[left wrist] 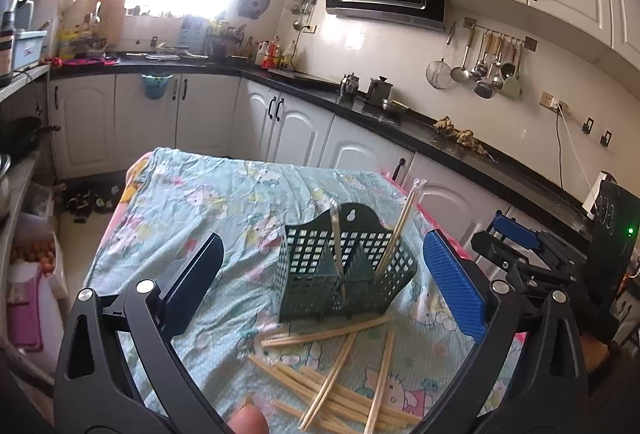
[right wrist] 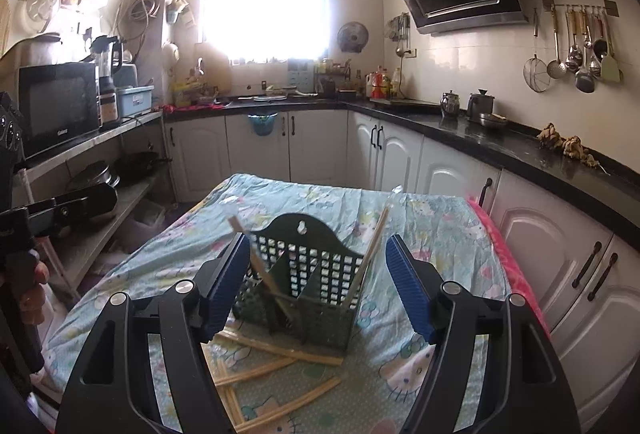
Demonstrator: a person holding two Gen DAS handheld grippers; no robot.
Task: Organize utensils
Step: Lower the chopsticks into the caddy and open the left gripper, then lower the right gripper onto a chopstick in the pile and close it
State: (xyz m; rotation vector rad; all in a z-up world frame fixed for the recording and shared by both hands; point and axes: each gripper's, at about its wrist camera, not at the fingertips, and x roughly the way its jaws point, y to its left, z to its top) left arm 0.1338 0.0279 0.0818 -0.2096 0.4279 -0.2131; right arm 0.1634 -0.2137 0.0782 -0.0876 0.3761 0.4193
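A dark green perforated utensil basket (left wrist: 304,258) (right wrist: 316,258) stands upright on the table's patterned cloth (left wrist: 200,210) (right wrist: 440,230). One wrapped pair of chopsticks (left wrist: 400,222) (right wrist: 374,246) leans in its right compartment and another (left wrist: 336,234) (right wrist: 260,262) in the left. Several loose bamboo chopsticks (left wrist: 332,382) (right wrist: 280,350) lie crossed on the cloth in front of the basket. My left gripper (left wrist: 328,282) is open wide, just short of the basket, with nothing between its pads. My right gripper (right wrist: 320,288) is open too, its fingers framing the basket without touching it.
My right gripper (left wrist: 516,238) shows at the left wrist view's right edge, my left gripper (right wrist: 60,210) at the right wrist view's left. A black counter (right wrist: 500,146) with white cabinets runs behind and to the right. A shelf holding a microwave (right wrist: 60,102) stands on the left.
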